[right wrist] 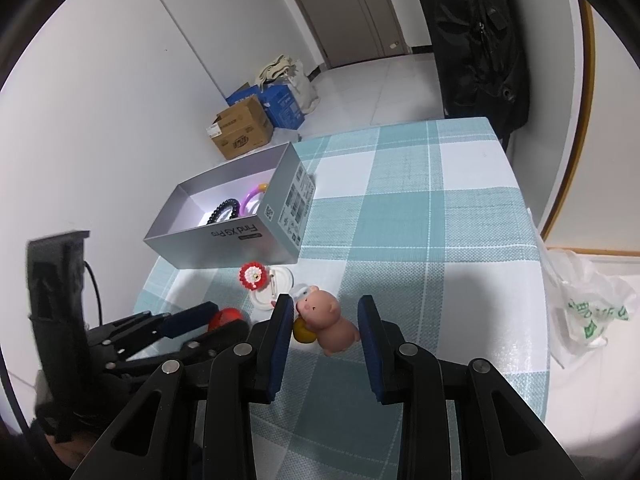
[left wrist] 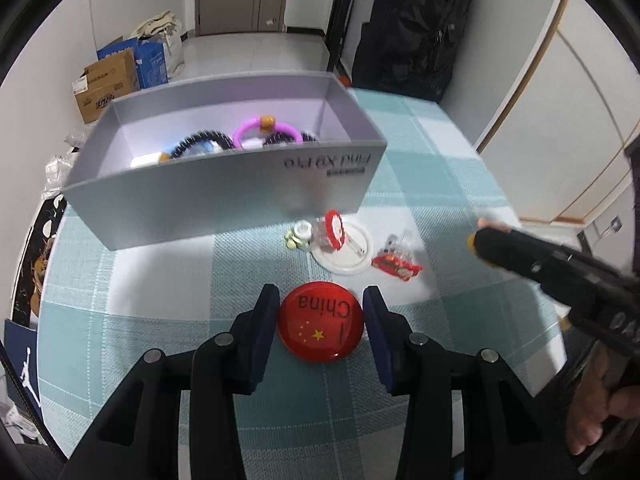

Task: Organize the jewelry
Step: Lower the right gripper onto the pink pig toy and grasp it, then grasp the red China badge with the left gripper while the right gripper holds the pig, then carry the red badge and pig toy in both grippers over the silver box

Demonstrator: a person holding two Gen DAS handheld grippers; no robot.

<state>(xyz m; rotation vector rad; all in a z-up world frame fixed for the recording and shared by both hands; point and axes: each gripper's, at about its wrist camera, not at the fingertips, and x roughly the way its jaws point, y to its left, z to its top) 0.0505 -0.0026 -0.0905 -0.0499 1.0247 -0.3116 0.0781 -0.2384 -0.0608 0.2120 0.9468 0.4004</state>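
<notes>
A round red badge (left wrist: 320,326) with "China" and yellow stars lies on the checked tablecloth (left wrist: 160,300). My left gripper (left wrist: 321,294) is shut on it, one pad against each side. In the right wrist view that left gripper (right wrist: 222,320) shows at lower left with the red badge (right wrist: 228,314) in it. My right gripper (right wrist: 325,301) is shut on a pink pig toy (right wrist: 328,320) with a yellow part. The right gripper (left wrist: 478,240) enters the left wrist view from the right. A grey open box (left wrist: 224,196) behind holds a purple ring (left wrist: 256,128) and a black bead bracelet (left wrist: 200,138).
In front of the box lie a red-and-white beaded piece (left wrist: 334,230), a white disc (left wrist: 348,260), a red wrapped item (left wrist: 396,267) and small pale beads (left wrist: 298,238). A plastic bag (right wrist: 588,308) hangs past the table's right edge. Cardboard boxes (right wrist: 240,130) stand on the floor.
</notes>
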